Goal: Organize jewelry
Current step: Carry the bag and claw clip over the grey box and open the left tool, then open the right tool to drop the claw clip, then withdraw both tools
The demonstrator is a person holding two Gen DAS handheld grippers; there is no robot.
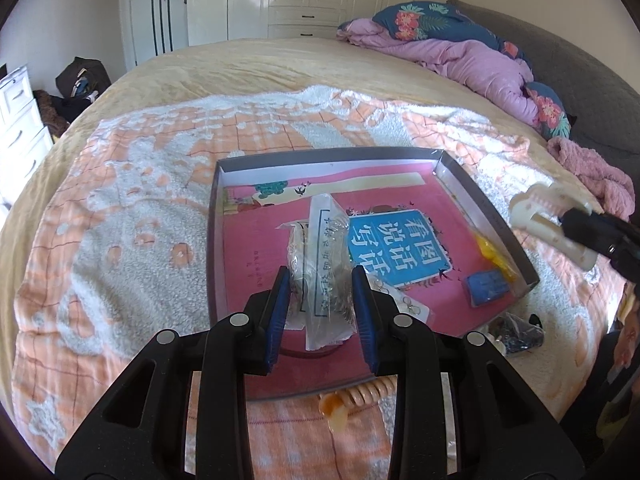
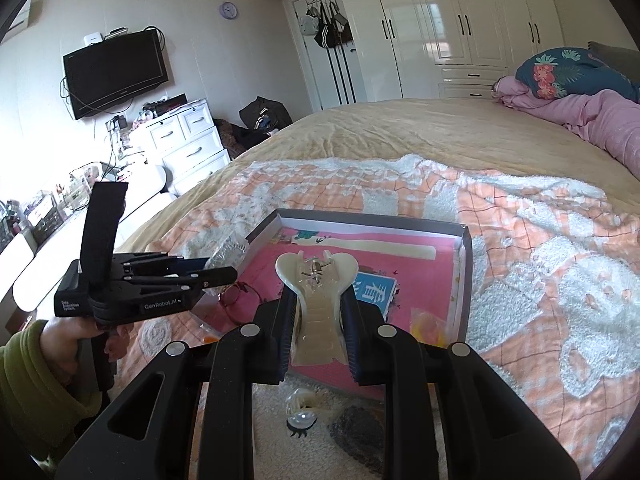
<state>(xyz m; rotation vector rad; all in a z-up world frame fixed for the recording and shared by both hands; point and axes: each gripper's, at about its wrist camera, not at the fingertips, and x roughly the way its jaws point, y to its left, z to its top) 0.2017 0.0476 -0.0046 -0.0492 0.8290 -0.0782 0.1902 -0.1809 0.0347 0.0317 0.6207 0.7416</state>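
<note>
Cream hair claw (image 2: 316, 296) clamped between right gripper (image 2: 318, 320) pads, held above shallow box's (image 2: 464, 280) near edge. Clear jewelry bag (image 1: 324, 264) pinched in left gripper (image 1: 320, 300), over pink book (image 1: 400, 184) lining box. Coiled hair tie (image 1: 360, 394) just outside near rim; blanket (image 1: 120, 200) spreading wide around.

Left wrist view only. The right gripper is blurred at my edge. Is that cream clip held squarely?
Observer: Yes. The right gripper is shut on the cream claw clip, centred, with its spring end pointing away over the box.
Operator: The whitish thing by the box's near corner?
Observer: A small clip with black teeth, on the towel outside the box.
Operator: My bag?
Observer: The clear bag juts past the left gripper fingertips.
</note>
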